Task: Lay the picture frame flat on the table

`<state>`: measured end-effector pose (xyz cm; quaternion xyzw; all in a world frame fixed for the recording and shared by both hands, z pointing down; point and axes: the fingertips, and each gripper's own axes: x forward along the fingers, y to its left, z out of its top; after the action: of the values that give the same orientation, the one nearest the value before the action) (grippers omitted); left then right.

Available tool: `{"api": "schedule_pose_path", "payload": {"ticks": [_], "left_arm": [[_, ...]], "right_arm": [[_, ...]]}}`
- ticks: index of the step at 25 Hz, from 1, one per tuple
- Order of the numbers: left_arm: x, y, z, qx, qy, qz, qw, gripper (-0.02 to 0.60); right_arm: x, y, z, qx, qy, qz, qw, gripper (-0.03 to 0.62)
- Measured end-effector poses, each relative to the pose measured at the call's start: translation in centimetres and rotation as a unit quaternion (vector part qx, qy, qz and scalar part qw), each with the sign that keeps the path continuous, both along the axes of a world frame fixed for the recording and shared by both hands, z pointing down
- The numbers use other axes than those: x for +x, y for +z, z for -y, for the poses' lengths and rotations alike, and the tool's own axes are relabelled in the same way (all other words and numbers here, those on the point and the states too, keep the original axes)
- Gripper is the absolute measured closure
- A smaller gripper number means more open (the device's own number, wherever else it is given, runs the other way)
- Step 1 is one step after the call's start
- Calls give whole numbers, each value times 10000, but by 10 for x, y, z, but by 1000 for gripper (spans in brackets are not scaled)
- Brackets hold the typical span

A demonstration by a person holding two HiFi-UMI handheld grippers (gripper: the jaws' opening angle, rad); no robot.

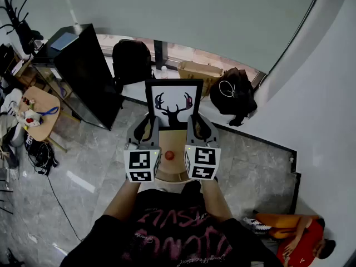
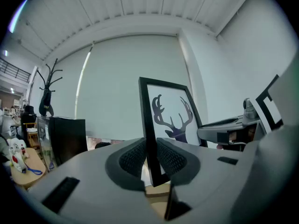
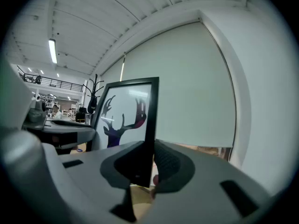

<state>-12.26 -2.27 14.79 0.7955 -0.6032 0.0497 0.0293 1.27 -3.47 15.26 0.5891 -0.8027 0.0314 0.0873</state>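
Left gripper (image 1: 149,121), taken first: closed onto the left side bar of the picture frame (image 1: 174,102), ribbed pads (image 2: 133,158) pressed to front and back of the black moulding, low down near the bottom corner. Right gripper (image 1: 194,120) likewise, shut on the opposite side bar at about the same height. Symmetric two-sided hold, probably chosen to stop any twist or swing during the tip (with one grip alone, far edge left free to pivot). Frame upright or nearly so, deer print facing the person, held over the far part of the small wooden table (image 1: 167,174); bottom edge touching the top or hanging just clear, impossible to tell. Small red object (image 1: 169,155) on the table between the two grippers, right in the landing path of a tip toward the person. Worth tipping the other way or shifting sideways before lowering. Laying-down not yet begun, by the look of it.
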Motion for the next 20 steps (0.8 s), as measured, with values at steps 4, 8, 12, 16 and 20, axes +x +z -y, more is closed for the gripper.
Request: {"api": "schedule_pose_path", "payload": {"ticks": [4,8,12,16,20], "left_arm": [[0,1,1,-16,-14,24,10000,509],[1,3,1,-84,-33,36,10000,509],[1,3,0,-152,-37,33,9999,509],[1,1,1,-27,-45,19,10000,509],[1,5,-1,-150,-45,63,9999,509]], "right_arm": [[1,0,1,-12,1,4,10000,516],[1,1,3,-24,-26,1,10000,516],[1,2,3,-40,-39,14,10000,516],[1,1,2,13,-63,4,10000,516],[0,2,3,2,-100,4,10000,516]]}}
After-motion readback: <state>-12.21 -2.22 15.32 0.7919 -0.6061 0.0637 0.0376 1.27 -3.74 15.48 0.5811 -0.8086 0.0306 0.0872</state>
